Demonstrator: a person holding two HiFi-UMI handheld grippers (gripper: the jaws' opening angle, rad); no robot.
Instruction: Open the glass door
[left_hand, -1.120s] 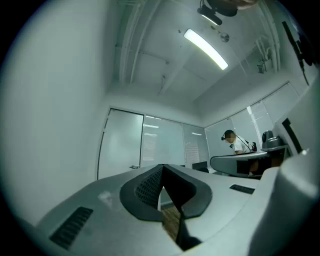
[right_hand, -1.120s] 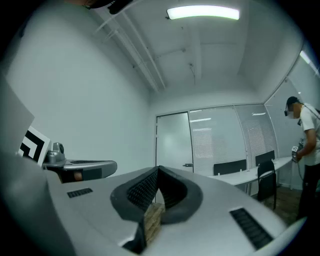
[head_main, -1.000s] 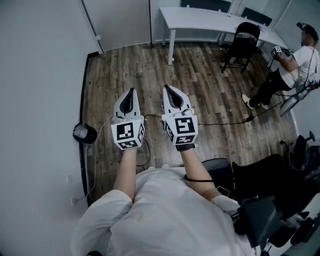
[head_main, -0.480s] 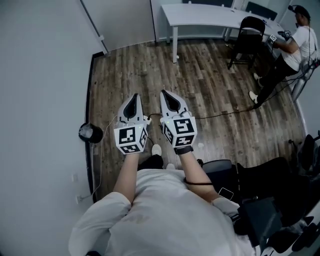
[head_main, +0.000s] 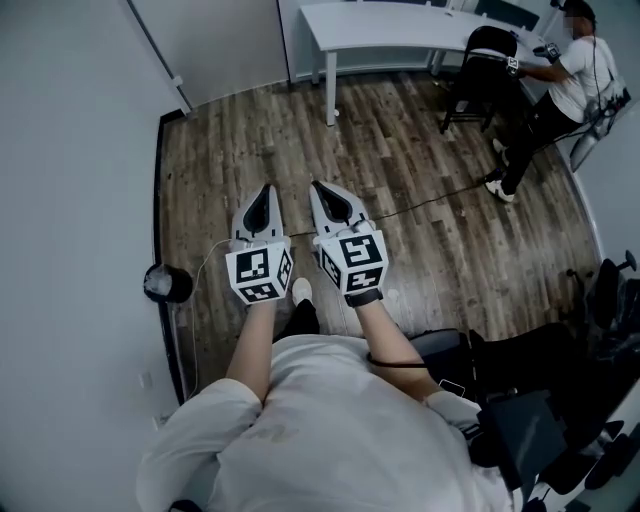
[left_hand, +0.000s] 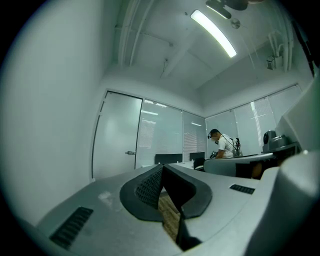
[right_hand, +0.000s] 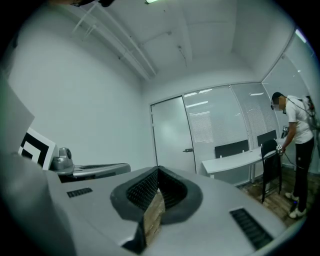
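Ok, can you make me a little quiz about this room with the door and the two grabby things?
1. True or false: the left gripper is holding the handle of the glass door.
2. What stands next to the white table? A) a black chair B) a ladder C) a bicycle
3. Fill in: the right gripper has its fingers ___ (together or apart).
Key: 1 false; 2 A; 3 together.
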